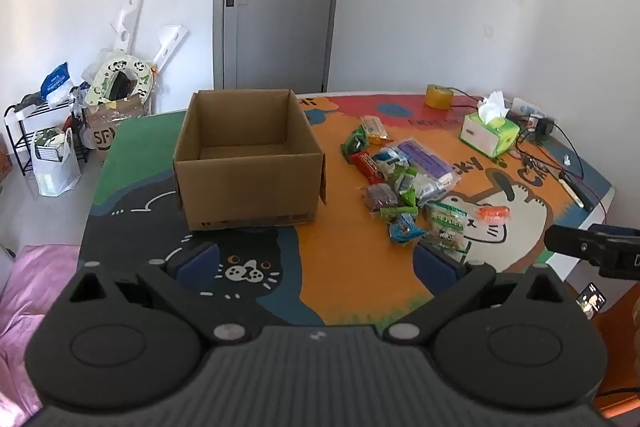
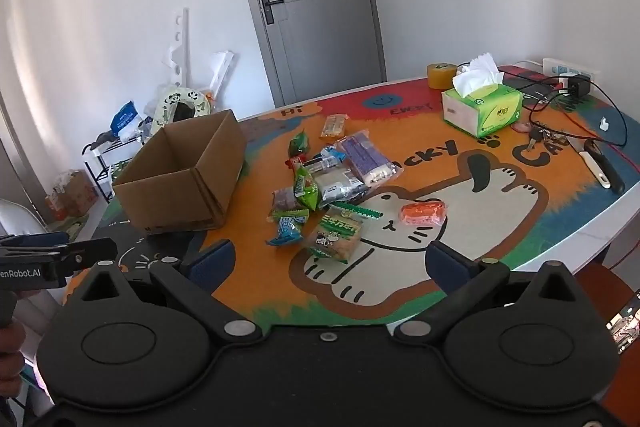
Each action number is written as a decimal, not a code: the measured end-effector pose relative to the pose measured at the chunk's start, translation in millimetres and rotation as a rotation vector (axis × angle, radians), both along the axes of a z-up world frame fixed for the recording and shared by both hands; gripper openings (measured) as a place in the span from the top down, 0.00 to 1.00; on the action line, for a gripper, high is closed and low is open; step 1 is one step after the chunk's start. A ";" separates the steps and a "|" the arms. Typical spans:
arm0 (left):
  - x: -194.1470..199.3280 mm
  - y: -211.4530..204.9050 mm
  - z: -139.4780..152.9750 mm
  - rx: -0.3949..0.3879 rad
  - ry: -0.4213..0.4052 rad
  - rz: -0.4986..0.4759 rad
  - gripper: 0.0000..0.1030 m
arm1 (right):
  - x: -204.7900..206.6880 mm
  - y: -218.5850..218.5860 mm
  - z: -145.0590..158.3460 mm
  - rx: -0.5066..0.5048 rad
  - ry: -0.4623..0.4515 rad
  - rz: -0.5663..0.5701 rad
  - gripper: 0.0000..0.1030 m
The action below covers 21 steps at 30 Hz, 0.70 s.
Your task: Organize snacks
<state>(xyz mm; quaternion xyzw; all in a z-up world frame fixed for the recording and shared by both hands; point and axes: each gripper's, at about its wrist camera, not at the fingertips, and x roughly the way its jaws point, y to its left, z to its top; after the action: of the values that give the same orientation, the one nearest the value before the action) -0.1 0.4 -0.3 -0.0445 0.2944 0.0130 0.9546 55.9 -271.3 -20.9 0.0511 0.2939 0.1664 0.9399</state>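
Observation:
An open, empty cardboard box (image 1: 248,163) (image 2: 188,175) stands on the cartoon-cat table mat (image 1: 352,267). To its right lies a heap of several snack packets (image 1: 404,179) (image 2: 332,179). An orange packet (image 1: 494,215) (image 2: 423,214) lies apart on the cat's face. A green-and-white biscuit pack (image 1: 447,227) (image 2: 338,235) is the nearest of the heap. My left gripper (image 1: 318,261) hovers open over the table's near edge, below the box. My right gripper (image 2: 330,261) hovers open just short of the biscuit pack. Neither holds anything.
A green tissue box (image 1: 490,135) (image 2: 482,109), a roll of tape (image 1: 439,95) (image 2: 442,75), cables with a charger (image 2: 576,87), keys and a black-and-white knife (image 2: 602,167) lie at the table's far right. A shoe rack and bags (image 1: 52,147) stand on the floor at left.

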 end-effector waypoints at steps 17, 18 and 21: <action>-1.1 -16.3 3.6 0.013 0.038 -0.027 0.01 | -4.0 1.8 0.1 -0.025 0.002 0.010 0.00; -1.6 -18.0 3.7 0.019 0.039 -0.030 0.01 | -4.1 2.1 -0.2 -0.022 0.002 0.017 0.00; -1.9 -15.7 0.5 0.015 0.044 -0.042 0.01 | -4.0 3.7 -1.4 -0.027 0.003 0.014 0.00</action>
<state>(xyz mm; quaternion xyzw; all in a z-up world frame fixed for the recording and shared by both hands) -2.0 -15.3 0.3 -0.0310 0.3160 -0.0039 0.9482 52.0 -267.6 -22.3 0.0369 0.2980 0.1687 0.9388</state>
